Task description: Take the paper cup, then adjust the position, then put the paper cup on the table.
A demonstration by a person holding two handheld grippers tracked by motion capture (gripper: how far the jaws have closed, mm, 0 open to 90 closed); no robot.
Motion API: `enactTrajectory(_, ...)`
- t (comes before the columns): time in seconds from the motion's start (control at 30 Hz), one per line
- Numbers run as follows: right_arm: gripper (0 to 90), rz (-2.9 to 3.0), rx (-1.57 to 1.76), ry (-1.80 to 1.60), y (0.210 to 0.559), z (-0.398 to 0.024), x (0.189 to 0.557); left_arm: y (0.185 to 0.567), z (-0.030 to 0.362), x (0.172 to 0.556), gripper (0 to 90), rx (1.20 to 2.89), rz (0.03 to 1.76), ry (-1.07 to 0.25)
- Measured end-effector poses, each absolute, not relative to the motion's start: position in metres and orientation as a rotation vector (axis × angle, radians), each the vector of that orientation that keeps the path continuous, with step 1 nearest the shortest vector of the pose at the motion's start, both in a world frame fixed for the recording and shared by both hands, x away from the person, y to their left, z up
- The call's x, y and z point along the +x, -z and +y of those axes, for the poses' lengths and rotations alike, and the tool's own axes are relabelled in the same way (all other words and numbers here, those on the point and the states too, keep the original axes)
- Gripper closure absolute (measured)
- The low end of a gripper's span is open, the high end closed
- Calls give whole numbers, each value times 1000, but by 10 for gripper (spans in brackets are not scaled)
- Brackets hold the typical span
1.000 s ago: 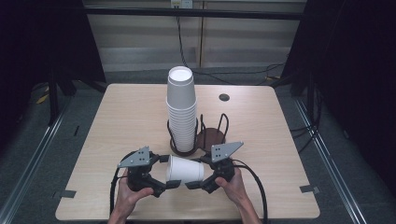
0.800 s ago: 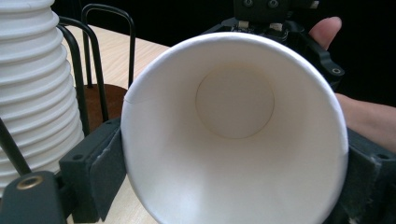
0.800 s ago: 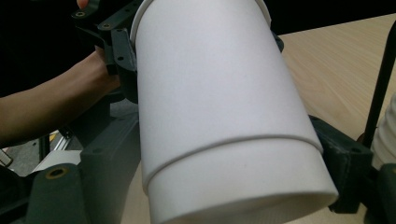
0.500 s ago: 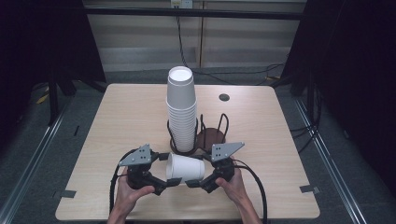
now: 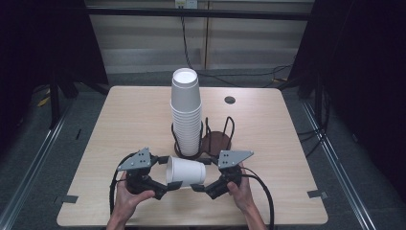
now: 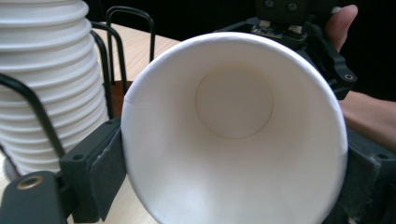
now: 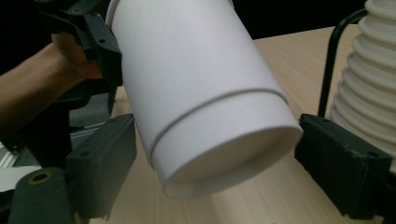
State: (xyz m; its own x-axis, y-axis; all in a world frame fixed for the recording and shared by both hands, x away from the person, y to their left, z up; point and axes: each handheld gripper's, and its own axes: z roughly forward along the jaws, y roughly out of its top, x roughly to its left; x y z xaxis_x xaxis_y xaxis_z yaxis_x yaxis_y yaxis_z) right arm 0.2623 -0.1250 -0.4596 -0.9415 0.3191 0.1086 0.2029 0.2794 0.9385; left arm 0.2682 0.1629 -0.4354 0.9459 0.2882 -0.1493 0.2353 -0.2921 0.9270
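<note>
Paper cup [image 5: 186, 171] over light wood table [image 5: 129, 120]; grey floor, dark curtains.

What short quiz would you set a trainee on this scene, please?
1. True or false: the single paper cup is turned on its side.
2. The stack of cups stands in: A) the wire holder; B) a cardboard box; C) a bowl.
3. Which hand-held gripper clamps the single paper cup at its open end?
Key: 1 true. 2 A. 3 The left hand-held gripper. The jaws of the right hand-held gripper have just been opening, with the cup's base between them.
</note>
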Motion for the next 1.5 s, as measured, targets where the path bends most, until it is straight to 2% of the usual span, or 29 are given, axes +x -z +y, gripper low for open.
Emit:
enactTrajectory(0.43, 128, 2310, 602, -1747, 471, -134, 255, 437, 175, 270, 105, 1862, 425, -61)
enactTrajectory(0.9, 126, 2004, 791, -1677, 486, -151, 248, 435, 198, 275, 105, 1930, 503, -127)
enactTrajectory(1.5, 130, 1779, 913, -1615, 508, -160, 243, 437, 230, 291, 105, 1979, 672, -138)
